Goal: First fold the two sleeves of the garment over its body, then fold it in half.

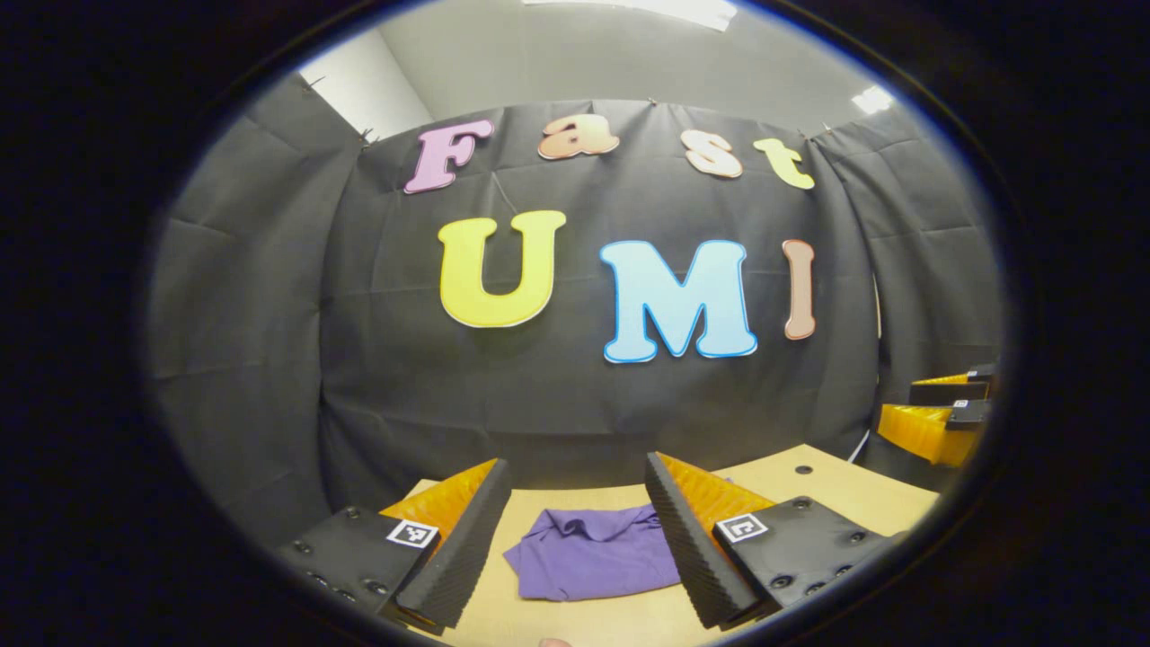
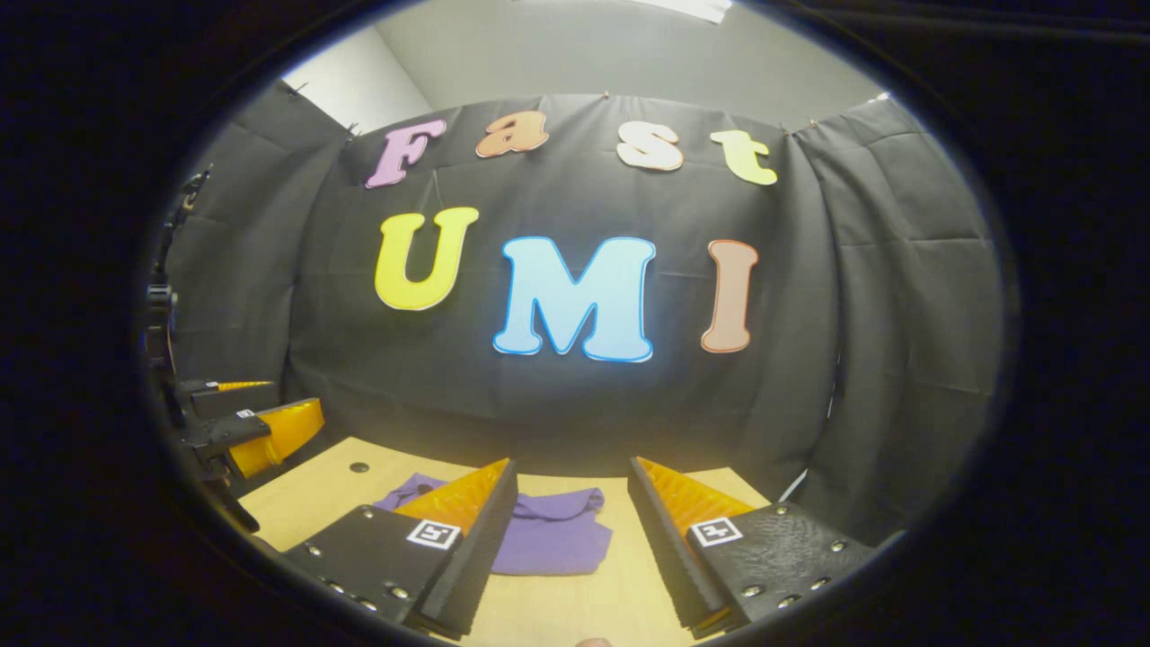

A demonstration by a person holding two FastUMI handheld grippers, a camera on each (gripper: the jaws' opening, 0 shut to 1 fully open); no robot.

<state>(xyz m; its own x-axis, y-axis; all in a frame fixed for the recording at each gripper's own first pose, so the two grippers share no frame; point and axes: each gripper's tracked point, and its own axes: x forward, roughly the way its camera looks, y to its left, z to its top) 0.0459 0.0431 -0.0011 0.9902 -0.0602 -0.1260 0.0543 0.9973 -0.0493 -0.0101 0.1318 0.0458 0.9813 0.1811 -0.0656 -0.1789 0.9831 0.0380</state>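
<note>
Both tongs, left [image 1: 575, 530] and right [image 2: 570, 530], hang with fingers apart above the counter [image 1: 809, 490], the purple garment [image 1: 597, 557] lying ahead and below.

1. Both views are evenly and moderately bright; light comes from ceiling panels [image 1: 683, 9] at twelve o'clock, which are overexposed to plain white.
2. A second glare patch [image 1: 873, 99] sits at two o'clock in the left gripper view.
3. Fisheye distortion bows the cloth wall [image 2: 575, 404] outward and bends straight edges toward the rim.
4. Shadows on the wooden table [image 1: 835, 490] are soft and faint.
5. Focus is fairly sharp centrally, softening at the rim.
</note>
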